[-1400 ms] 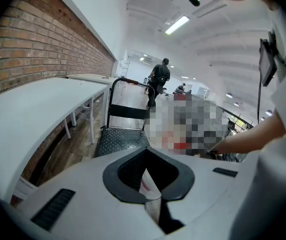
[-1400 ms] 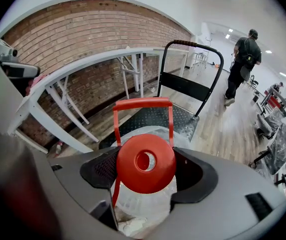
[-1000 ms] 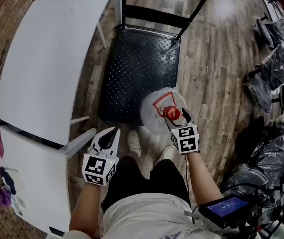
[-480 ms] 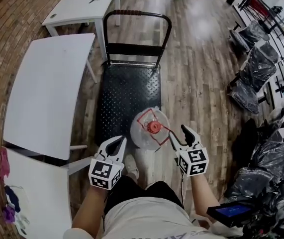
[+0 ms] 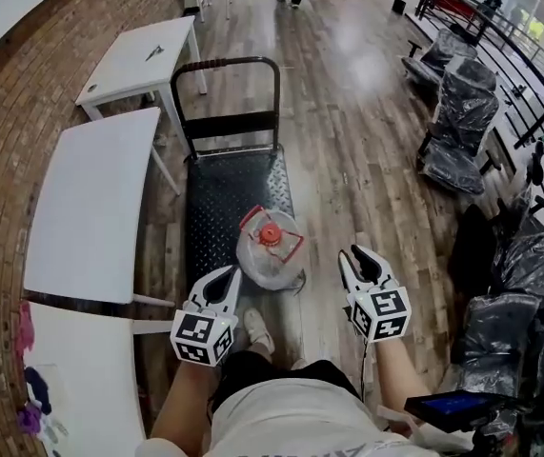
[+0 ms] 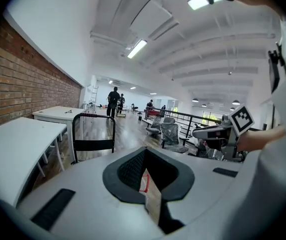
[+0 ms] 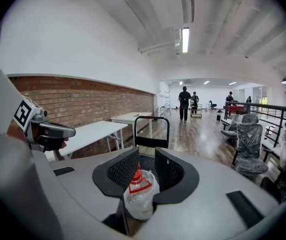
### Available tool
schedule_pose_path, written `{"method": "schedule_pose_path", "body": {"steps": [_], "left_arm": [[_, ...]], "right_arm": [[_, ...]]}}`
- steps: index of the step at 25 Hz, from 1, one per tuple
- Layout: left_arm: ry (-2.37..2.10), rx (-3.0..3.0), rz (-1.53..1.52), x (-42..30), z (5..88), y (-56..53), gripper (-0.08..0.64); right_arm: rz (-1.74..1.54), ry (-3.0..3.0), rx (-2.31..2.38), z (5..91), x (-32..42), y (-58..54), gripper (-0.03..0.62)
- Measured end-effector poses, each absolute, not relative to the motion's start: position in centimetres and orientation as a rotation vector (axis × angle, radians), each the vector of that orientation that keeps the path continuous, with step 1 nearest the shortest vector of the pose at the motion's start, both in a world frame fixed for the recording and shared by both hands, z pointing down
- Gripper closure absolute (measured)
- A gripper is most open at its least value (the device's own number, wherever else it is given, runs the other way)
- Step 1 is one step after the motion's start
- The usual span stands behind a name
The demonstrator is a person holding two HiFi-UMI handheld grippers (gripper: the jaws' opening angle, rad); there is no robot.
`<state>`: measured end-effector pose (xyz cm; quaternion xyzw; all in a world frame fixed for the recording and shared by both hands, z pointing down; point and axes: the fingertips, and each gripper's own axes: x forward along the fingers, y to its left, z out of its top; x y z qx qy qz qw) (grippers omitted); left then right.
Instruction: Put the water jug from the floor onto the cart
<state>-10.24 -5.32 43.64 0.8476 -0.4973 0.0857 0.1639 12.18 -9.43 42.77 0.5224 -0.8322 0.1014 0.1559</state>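
The clear water jug (image 5: 270,250) with a red cap and red handle stands upright on the near end of the black cart (image 5: 224,193). Both grippers are held up and back from it, to either side of the cart's near end. My right gripper (image 5: 363,261) is right of the jug; its jaws are closing with nothing between them. Through its gap the jug (image 7: 140,194) shows farther off. My left gripper (image 5: 220,280) hangs left of the jug, shut and empty. Only a sliver of the red handle (image 6: 144,182) shows past the left gripper (image 6: 148,184).
White tables (image 5: 90,208) run along the brick wall at left, with a smaller table (image 5: 143,60) farther on. The cart's push handle (image 5: 224,65) rises at its far end. Plastic-wrapped chairs (image 5: 462,112) and a railing line the right. People walk far off.
The right gripper let go of the jug's handle, leaving the jug on the cart. Both grippers rose and drew back, and the head view tilted up toward the room.
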Motion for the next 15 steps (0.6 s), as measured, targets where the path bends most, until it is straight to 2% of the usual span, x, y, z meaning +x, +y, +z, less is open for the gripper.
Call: {"method": "schedule_pose_path", "body": {"steps": [5, 15], "left_arm": [[-1.430, 2.471, 0.211, -7.8, 40.5, -1.1, 0.560], [-1.410, 2.550, 0.225, -6.7, 37.0, 5.2, 0.560]], "right_arm": [[0.213, -2.386, 1.630, 39.8, 15.9, -4.2, 0.578], [0.182, -2.401, 1.692, 37.4, 16.3, 2.1, 0.588]]}}
